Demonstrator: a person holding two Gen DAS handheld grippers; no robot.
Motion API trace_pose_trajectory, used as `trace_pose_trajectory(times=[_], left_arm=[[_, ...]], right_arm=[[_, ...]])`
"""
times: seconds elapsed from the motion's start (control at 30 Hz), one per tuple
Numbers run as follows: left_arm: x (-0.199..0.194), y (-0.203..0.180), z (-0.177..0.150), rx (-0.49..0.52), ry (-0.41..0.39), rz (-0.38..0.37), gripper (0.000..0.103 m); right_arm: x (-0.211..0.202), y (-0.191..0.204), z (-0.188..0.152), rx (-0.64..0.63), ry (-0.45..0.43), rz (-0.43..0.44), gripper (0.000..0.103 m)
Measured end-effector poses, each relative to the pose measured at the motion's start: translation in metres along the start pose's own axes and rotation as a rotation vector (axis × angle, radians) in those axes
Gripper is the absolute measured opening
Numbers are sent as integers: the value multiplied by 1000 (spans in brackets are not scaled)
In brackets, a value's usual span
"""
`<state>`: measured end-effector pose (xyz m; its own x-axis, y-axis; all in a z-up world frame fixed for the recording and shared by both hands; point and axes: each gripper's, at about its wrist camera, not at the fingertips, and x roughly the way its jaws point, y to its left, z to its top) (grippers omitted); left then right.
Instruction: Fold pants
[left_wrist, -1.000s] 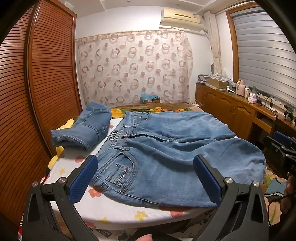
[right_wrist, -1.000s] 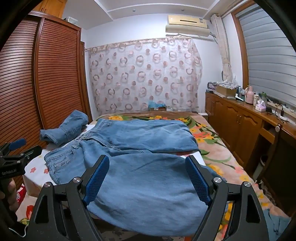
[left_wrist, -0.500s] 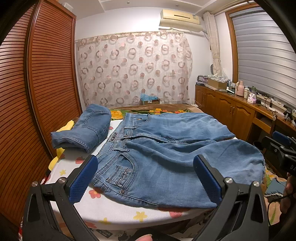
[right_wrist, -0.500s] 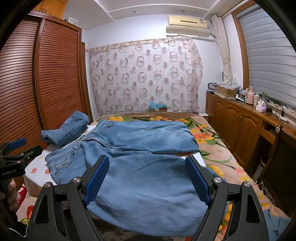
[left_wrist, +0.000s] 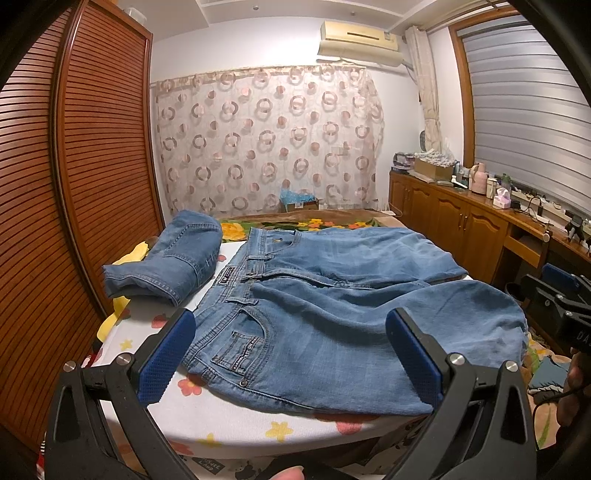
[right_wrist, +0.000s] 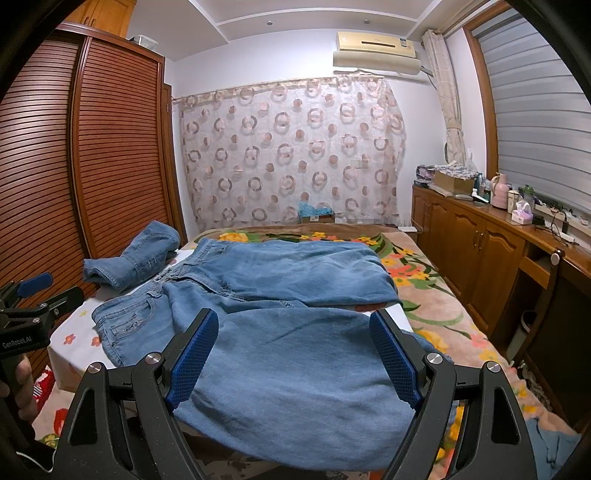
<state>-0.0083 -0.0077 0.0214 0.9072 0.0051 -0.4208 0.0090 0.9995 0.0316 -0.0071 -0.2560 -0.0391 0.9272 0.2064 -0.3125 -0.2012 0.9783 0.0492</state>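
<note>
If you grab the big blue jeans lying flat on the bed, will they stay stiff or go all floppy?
Probably floppy: the flat blue denim jeans already drape and wrinkle over the flowered bed. The legs would likely sag. Denim looks thick, so perhaps heavyish, not slippery.

Left gripper (left_wrist: 290, 354): jaws spread wide, nothing between the blue pads (left_wrist: 166, 354); held level, aimed toward the far side.
Right gripper (right_wrist: 291, 358): jaws spread wide, pads (right_wrist: 194, 354) bare, nothing clamped; also level, aimed far.
Left hand (right_wrist: 20, 384): fingers wrapped round its gripper's handle, seen at the left edge of the right wrist view.
Right hand (left_wrist: 574, 384): partly seen at the right edge of the left wrist view, grip unclear.
Spacing: grippers side by side, well apart.
</note>
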Motion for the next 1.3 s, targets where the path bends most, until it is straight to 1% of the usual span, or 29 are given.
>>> trace_pose_trajectory(times=[1.3], left_arm=[[-1, -1, -1, 3, -6, 3, 103]], right_arm=[[-1, 1, 0, 0, -2, 1, 85]])
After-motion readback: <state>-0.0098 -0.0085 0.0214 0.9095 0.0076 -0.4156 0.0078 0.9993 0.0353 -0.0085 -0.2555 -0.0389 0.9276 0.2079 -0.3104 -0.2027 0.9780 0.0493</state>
